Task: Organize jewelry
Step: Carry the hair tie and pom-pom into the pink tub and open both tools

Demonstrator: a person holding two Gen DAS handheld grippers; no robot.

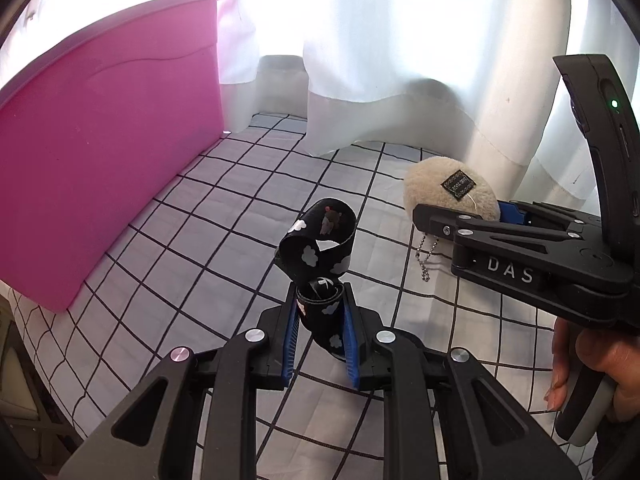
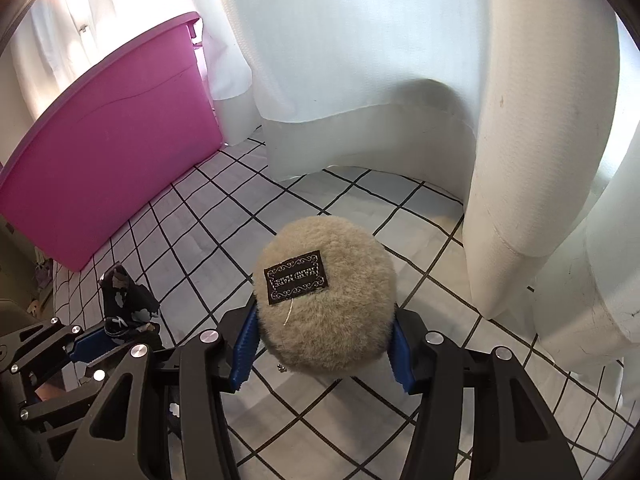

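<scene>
My left gripper (image 1: 320, 296) is shut on a black strap (image 1: 320, 240) printed with white clouds. The strap loops up above the blue pads and hangs clear of the checked cloth (image 1: 224, 216). In the right wrist view the same left gripper (image 2: 108, 336) and strap (image 2: 120, 292) sit at the lower left. My right gripper (image 2: 324, 320) is shut on a fluffy beige plush charm (image 2: 324, 280) with a black label, blue pads pressing into both its sides. From the left wrist view, the right gripper (image 1: 464, 212) holds the charm (image 1: 440, 192), and a ball chain (image 1: 426, 260) dangles below it.
A tall pink plastic bin (image 1: 100, 140) stands at the left, also seen as the pink bin (image 2: 120, 160). White curtains (image 1: 400, 60) hang along the back and right edge of the cloth. A person's hand (image 1: 592, 360) grips the right tool's handle.
</scene>
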